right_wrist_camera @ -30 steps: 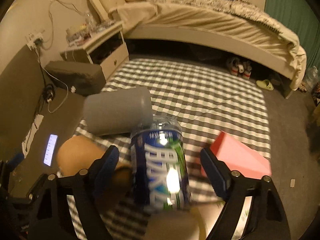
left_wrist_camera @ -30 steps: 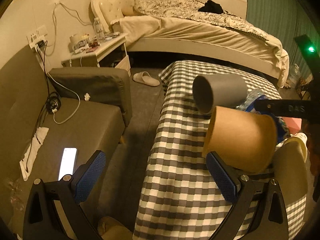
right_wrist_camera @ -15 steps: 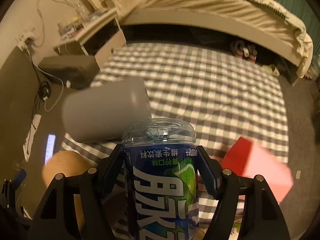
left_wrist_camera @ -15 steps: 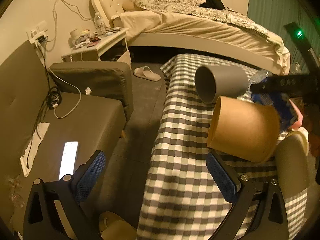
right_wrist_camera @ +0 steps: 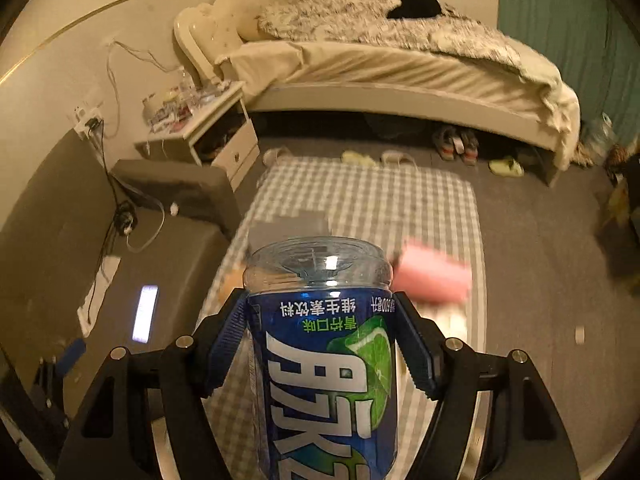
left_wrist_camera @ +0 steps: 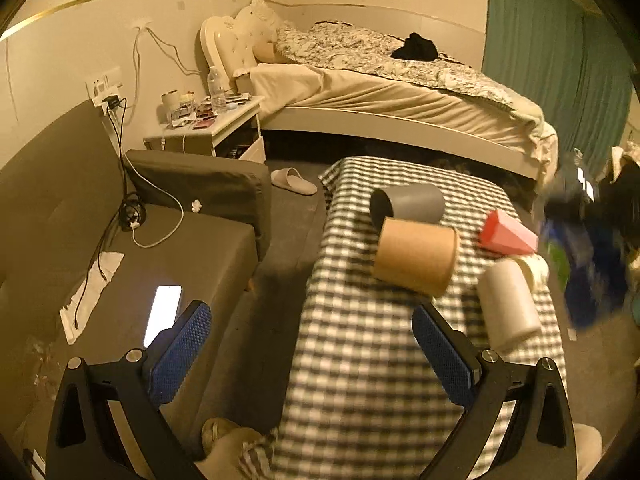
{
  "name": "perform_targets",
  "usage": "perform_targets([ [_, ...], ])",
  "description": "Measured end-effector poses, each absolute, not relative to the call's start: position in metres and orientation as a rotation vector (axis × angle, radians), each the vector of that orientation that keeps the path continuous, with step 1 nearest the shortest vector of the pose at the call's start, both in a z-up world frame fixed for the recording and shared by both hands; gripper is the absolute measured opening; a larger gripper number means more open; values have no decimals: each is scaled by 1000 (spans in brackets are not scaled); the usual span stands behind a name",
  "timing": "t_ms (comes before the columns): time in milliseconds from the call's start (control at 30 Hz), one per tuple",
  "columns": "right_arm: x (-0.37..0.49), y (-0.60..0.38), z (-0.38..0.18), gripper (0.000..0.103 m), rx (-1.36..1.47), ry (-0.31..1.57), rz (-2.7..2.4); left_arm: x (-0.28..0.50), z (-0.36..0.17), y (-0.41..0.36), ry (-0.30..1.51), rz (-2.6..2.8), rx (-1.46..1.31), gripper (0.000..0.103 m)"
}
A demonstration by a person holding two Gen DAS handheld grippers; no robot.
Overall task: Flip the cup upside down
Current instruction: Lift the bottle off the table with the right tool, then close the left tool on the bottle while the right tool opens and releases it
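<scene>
My right gripper [right_wrist_camera: 320,312] is shut on a clear plastic cup with a blue label [right_wrist_camera: 324,360], held well above the checked table [right_wrist_camera: 360,200]. Its printed text reads upside down and its clear end points away from the camera. In the left wrist view the same cup [left_wrist_camera: 592,272] is a blue blur at the right, off the table's side. On the cloth lie a grey cup [left_wrist_camera: 408,204], a brown paper cup [left_wrist_camera: 416,256], a pink cup [left_wrist_camera: 506,236] and a white cup [left_wrist_camera: 510,304], all on their sides. My left gripper [left_wrist_camera: 308,332] hangs open over the table's near left edge, holding nothing.
A grey sofa [left_wrist_camera: 180,260] with a lit phone [left_wrist_camera: 162,312] and cables runs along the left. A cluttered nightstand [left_wrist_camera: 208,128] and a bed [left_wrist_camera: 400,92] stand behind the checked table [left_wrist_camera: 360,380]. Slippers lie on the dark floor.
My right gripper closed on the blue-labelled cup and raised it high off the table. My left gripper drew back, so the lying cups look smaller and farther.
</scene>
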State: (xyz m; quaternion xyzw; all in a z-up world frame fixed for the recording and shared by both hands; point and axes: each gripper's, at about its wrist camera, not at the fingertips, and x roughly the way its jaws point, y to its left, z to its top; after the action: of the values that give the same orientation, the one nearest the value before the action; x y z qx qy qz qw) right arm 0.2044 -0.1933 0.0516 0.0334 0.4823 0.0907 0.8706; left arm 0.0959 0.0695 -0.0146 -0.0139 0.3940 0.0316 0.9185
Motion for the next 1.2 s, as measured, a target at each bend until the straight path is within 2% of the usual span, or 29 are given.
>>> perform_targets([
  [200,128,-190,-1,71,70,1092,157,61,-37,63,829,50,13,103],
  [467,109,-183,-79,71,135,1192,135,47,-67,65,882,31,15,103],
  [633,111,-177,-105,71,135,1227,106,48,-83,65,912,26,27,103],
  [900,114,-176,-107,72,114,1216,124,51,-85,57,943,0,35,103],
  [967,110,-180,-101,87,108,1209,117,51,-81,53,944,-3,32,103],
  [1200,85,-216,-51,92,128,1088,126,49,-68,24,973,-25,26,103],
])
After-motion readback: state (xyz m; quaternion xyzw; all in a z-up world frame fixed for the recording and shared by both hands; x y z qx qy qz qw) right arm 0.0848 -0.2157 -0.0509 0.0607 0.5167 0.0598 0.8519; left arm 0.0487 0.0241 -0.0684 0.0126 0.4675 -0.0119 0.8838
